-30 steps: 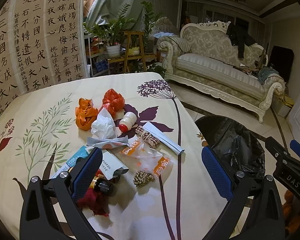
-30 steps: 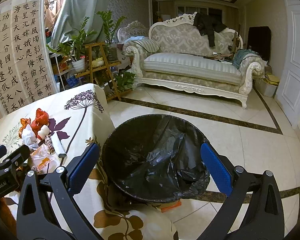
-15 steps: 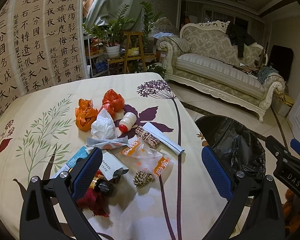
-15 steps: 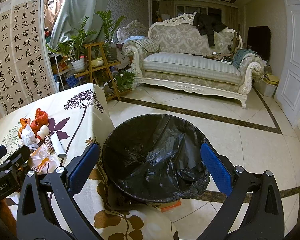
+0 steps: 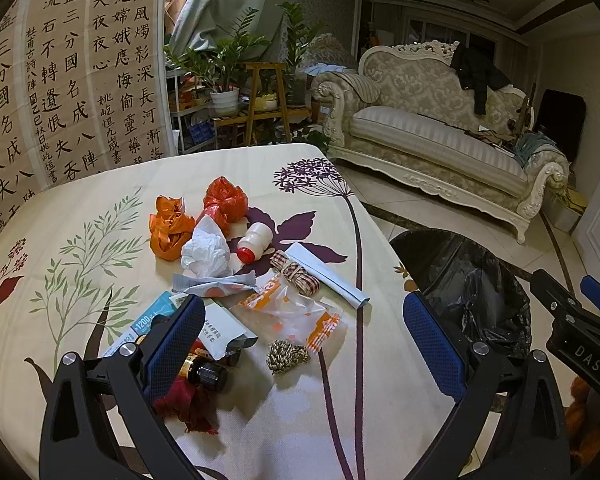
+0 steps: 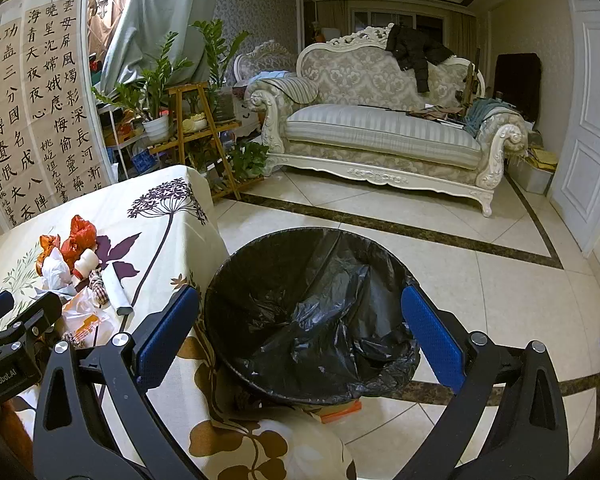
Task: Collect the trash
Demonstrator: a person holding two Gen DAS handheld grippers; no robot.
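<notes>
A pile of trash lies on the flowered tablecloth [image 5: 80,208]: two orange plastic bags [image 5: 170,228], a crumpled white tissue [image 5: 206,250], a small white bottle with a red cap [image 5: 254,242], a clear snack wrapper [image 5: 292,310], a twine knot [image 5: 286,356], a paper tube [image 5: 326,274] and a small brown bottle [image 5: 206,372]. My left gripper [image 5: 300,340] is open and empty above the near side of the pile. My right gripper [image 6: 300,332] is open and empty over the black-lined trash bin [image 6: 312,312]. The bin also shows in the left wrist view [image 5: 472,284].
The bin stands on the tiled floor [image 6: 480,280] against the table's right edge. A cream sofa [image 6: 380,136] stands beyond it, a plant stand [image 6: 192,120] to the left, a calligraphy screen [image 5: 60,80] behind the table.
</notes>
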